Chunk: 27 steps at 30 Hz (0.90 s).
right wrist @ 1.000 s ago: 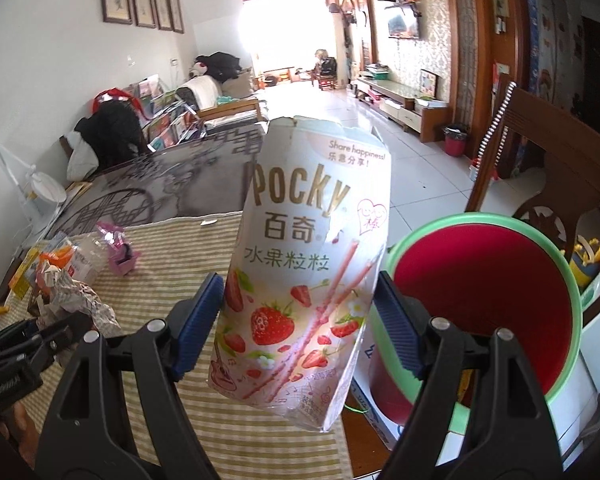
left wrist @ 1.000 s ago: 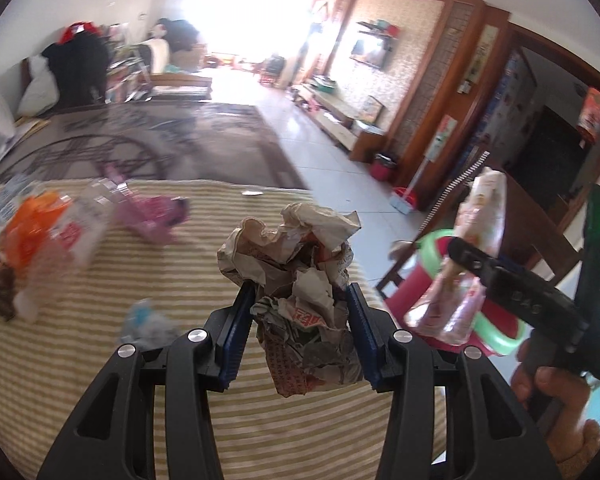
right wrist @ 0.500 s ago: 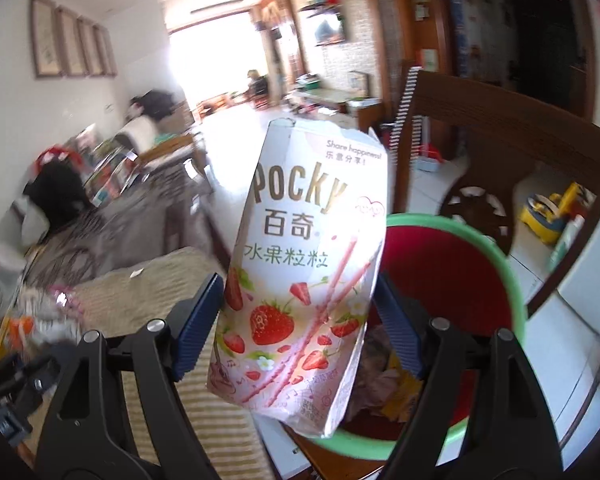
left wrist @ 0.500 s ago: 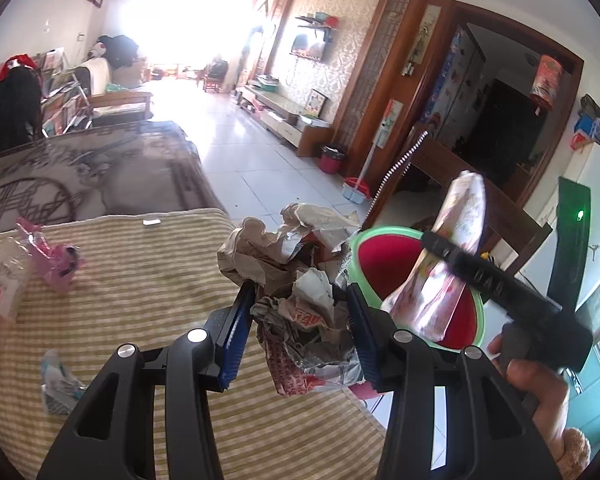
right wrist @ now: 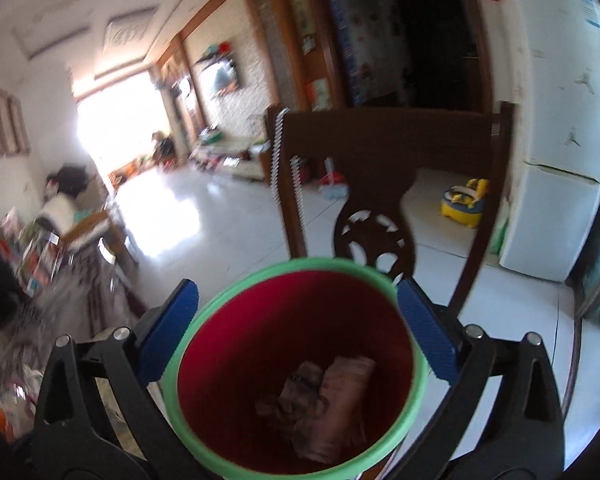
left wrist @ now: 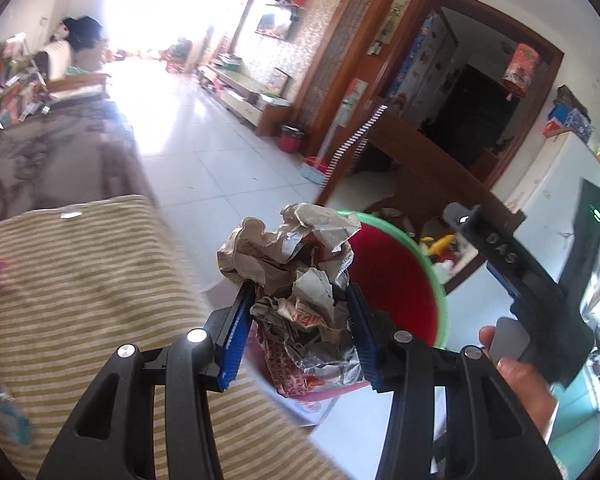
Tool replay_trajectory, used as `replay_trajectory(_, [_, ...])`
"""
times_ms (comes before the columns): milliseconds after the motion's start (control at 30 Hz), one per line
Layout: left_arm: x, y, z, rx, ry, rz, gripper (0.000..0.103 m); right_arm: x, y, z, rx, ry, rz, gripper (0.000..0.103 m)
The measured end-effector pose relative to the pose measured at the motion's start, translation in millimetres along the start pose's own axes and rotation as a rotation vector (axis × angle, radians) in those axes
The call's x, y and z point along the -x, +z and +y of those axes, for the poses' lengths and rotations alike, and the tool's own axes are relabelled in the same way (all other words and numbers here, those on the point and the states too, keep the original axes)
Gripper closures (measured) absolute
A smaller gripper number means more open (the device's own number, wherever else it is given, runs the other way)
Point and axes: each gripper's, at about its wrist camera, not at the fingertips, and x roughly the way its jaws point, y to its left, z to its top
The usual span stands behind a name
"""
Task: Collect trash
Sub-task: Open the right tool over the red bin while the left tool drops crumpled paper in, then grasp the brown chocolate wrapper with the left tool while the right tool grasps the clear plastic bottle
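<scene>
Left tongs (left wrist: pixel 300 320) grip crumpled paper (left wrist: pixel 296 276) beside a red bin (right wrist: pixel 296 364) as empty right tongs (right wrist: pixel 296 328) open above it.

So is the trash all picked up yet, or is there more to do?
Not yet. Some wrappers already lie inside the red bin, and the right gripper above it is opening with nothing between its pads. The left gripper is clamped on a crumpled paper wad near the bin's rim. A few blurry scraps wait on the striped tablecloth.
</scene>
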Motion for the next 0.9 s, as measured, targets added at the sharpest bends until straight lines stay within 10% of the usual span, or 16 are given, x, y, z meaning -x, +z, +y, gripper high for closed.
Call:
replay_trajectory(300, [-44,10,-40,-0.081,-0.112,0.064,0.058,15,11,-35,-0.179,-0.065,-0.122,0.005])
replay_trajectory(467, [-53,17,-50,-0.121,-0.115,0.062,0.033,15,10,-36,-0.186,-0.070,-0.138,0.005])
replay_trajectory(900, [11,2,29,0.014,-0.034,-0.024,0.033,17,5,0,-0.080,-0.022,-0.120,0.005])
